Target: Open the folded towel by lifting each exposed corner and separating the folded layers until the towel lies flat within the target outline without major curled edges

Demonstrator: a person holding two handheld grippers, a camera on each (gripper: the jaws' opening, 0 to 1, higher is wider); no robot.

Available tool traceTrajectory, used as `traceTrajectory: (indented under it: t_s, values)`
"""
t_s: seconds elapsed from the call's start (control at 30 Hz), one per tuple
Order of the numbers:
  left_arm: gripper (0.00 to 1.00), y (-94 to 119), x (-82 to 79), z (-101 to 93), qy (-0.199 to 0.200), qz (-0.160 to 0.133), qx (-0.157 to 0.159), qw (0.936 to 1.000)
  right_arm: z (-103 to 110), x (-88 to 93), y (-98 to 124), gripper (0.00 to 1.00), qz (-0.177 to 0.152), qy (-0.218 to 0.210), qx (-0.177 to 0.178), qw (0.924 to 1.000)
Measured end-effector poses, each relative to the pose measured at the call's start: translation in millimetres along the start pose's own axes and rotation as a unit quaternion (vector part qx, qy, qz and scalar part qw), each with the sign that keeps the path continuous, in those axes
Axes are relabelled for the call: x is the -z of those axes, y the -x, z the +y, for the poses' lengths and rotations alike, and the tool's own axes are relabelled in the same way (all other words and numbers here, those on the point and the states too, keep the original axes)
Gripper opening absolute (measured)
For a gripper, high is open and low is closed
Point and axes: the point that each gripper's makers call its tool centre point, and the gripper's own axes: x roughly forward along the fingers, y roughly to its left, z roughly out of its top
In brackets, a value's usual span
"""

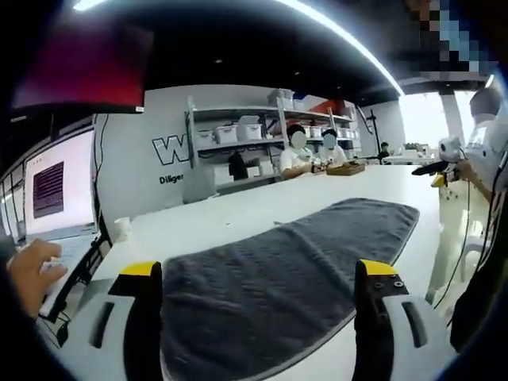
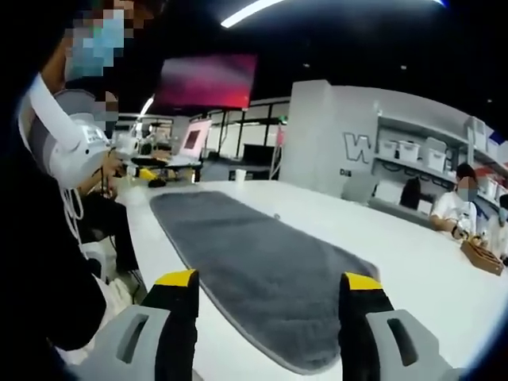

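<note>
Towel (image 1: 286,278) lay lengthwise on the white table (image 1: 238,210), a long grey strip with rounded ends. One end sat right under the left gripper (image 1: 258,305), the other under the right gripper (image 2: 270,313). In the right gripper view the same towel (image 2: 262,262) ran away toward the far table (image 2: 444,278) end. No target outline was visible on the tabletop.

Both sets of tongs were spread wide with nothing between the jaws, and both hovered above the cloth without touching it.

Handling, my read: plush pile, soft, fully limp, light. It would drape and sag from any pinch point, with no stiffness to carry a fold over. Stitched hem around the edge looked like the firmest part. The pile should grip well in the jaws, though the upper layer could drag on the one beneath.

Strip looked narrow for its length, so probably folded along the long axis. I couldn't pick out the layer split in either view.

I'd take hold at the hem near a rounded end corner, catching the top layer only, one gripper per end.
</note>
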Motion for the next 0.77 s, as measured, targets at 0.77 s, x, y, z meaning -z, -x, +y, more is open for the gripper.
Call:
traceTrajectory:
  t_s: [0.77]
  values:
    - [0.99,-4,8.6,-12.9,-0.003,0.015,0.016,0.9997,0,6.0,-2,0.73,0.002,-0.012,-0.006,0.9999]
